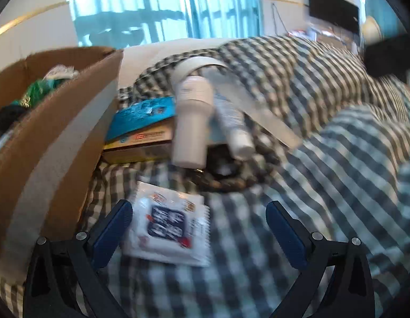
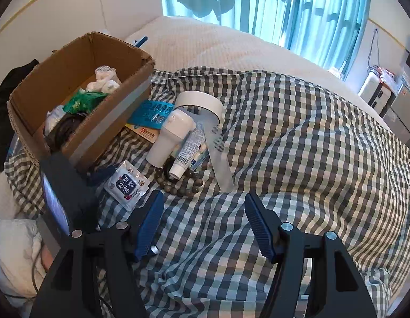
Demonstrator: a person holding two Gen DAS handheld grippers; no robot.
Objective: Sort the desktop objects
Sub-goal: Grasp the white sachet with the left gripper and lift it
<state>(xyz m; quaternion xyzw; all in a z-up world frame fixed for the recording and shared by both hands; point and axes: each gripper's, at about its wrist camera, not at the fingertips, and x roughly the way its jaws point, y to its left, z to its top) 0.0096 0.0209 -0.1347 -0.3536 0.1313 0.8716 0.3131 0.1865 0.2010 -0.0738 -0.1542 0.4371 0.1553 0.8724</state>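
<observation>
A white wet-wipe packet [image 1: 167, 228] with a dark blue label lies flat on the checked cloth [image 1: 297, 212]. My left gripper [image 1: 199, 209] is open around it, the packet closer to the left finger, and the pads are not pressing on it. Beyond it lie a white handheld fan [image 1: 191, 122], a white tube [image 1: 234, 129], a bead bracelet [image 1: 226, 182] and a blue packet [image 1: 144, 116] on a flat box. My right gripper [image 2: 205, 198] hangs open over bare cloth, short of the bracelet [image 2: 178, 182] and the wipe packet [image 2: 126, 184], with nothing between its fingers.
An open cardboard box [image 2: 112, 124] at the left holds a green bag, white cloth and dark items. A clear plastic strip [image 2: 222, 159] and a white band [image 2: 202, 100] lie by the fan [image 2: 170, 135]. The left tool's black body [image 2: 69, 185] stands beside the box.
</observation>
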